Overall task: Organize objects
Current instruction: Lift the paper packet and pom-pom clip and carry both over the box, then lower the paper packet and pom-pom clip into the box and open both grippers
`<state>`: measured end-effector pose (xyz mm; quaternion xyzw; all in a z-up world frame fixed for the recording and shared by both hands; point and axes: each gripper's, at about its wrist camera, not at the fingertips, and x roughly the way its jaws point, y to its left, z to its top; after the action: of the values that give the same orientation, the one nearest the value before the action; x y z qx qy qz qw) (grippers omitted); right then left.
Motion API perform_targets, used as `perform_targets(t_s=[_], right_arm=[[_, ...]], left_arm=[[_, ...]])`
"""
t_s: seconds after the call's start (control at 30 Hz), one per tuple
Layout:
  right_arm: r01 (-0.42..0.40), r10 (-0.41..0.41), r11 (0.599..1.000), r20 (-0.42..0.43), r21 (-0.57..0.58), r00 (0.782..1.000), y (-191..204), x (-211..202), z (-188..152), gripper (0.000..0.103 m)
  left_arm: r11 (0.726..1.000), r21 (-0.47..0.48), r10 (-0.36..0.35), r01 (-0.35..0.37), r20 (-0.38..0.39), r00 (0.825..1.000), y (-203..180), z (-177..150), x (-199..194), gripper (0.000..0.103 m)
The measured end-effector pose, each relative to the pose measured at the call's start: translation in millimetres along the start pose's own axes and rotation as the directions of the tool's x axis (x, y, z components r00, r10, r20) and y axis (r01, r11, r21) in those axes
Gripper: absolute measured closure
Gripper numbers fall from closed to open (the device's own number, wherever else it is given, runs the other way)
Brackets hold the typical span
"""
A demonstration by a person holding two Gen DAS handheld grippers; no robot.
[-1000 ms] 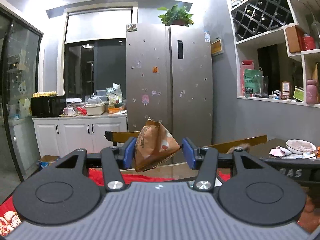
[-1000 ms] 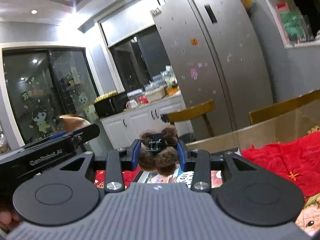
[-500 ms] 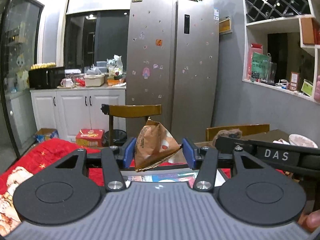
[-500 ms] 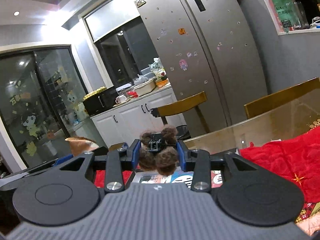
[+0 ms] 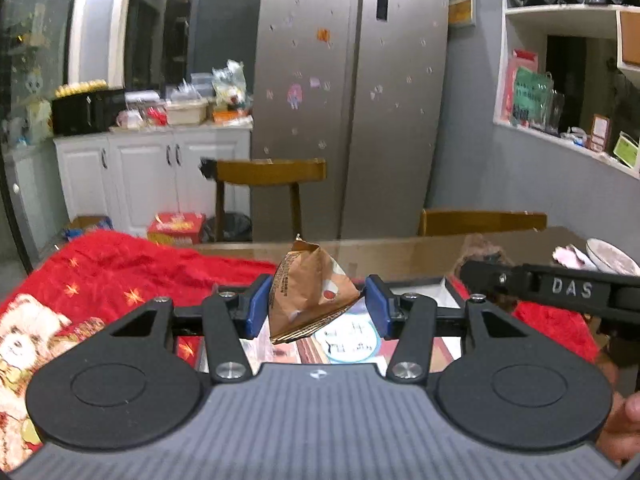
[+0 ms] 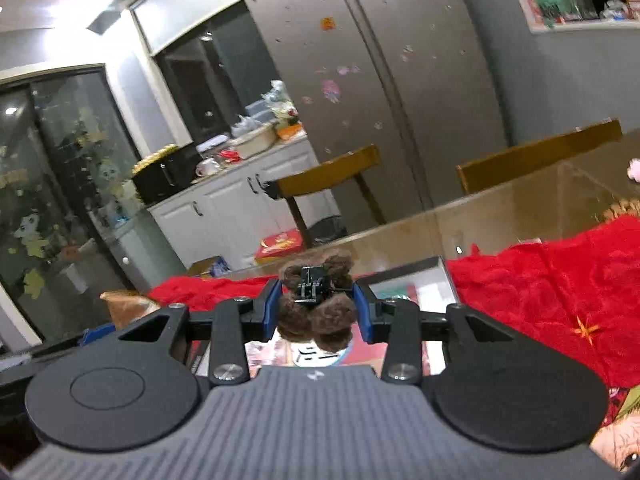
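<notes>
My left gripper (image 5: 316,304) is shut on a brown snack packet (image 5: 310,292), whose crumpled top sticks up between the blue pads. My right gripper (image 6: 316,308) is shut on a brown fuzzy hair clip (image 6: 316,300) with a black clasp at its centre. Both hang over an open box (image 5: 420,292) with a printed bottom, set on a red cloth (image 5: 120,272). In the left wrist view the right gripper's black arm (image 5: 560,288) crosses at the right, with the fuzzy clip (image 5: 480,248) at its tip. The left gripper's packet (image 6: 128,306) shows at the left of the right wrist view.
A glass-topped table (image 5: 400,248) carries the cloth and box. Two wooden chairs (image 5: 272,176) (image 5: 480,220) stand behind it, before a steel fridge (image 5: 352,100). A white plate (image 5: 612,256) sits at the table's right. Part of a hand (image 5: 624,428) shows at lower right.
Both grippers have tilted downward and lowered toward the table, bringing the red cloth and the box into view. Each keeps its grip unchanged.
</notes>
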<state>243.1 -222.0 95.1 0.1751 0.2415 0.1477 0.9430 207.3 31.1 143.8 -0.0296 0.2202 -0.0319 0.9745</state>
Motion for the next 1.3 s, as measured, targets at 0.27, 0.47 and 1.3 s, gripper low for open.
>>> perform_targets(t_s=[0.27, 0.47, 1.3], right_arm=[[-0.003, 0.013, 0.997, -0.121, 0.080, 0.993, -14.7, 24.6, -11.9, 0.061], [-0.010, 0.040, 0.990, -0.215, 0.139, 0.976, -29.6, 41.1, -17.1, 0.060], [0.024, 0.045, 0.982, -0.354, 0.186, 0.934, -44.6, 77.9, -44.9, 0.060]], left_arm=[[0.994, -0.067, -0.097, 0.088, -0.142, 0.985, 14.3, -21.0, 36.7, 0.046], [0.992, -0.069, -0.116, 0.103, -0.220, 0.969, 10.2, -34.8, 57.9, 0.046], [0.978, -0.122, -0.204, 0.169, -0.399, 0.894, 4.5, -62.9, 107.7, 0.046]])
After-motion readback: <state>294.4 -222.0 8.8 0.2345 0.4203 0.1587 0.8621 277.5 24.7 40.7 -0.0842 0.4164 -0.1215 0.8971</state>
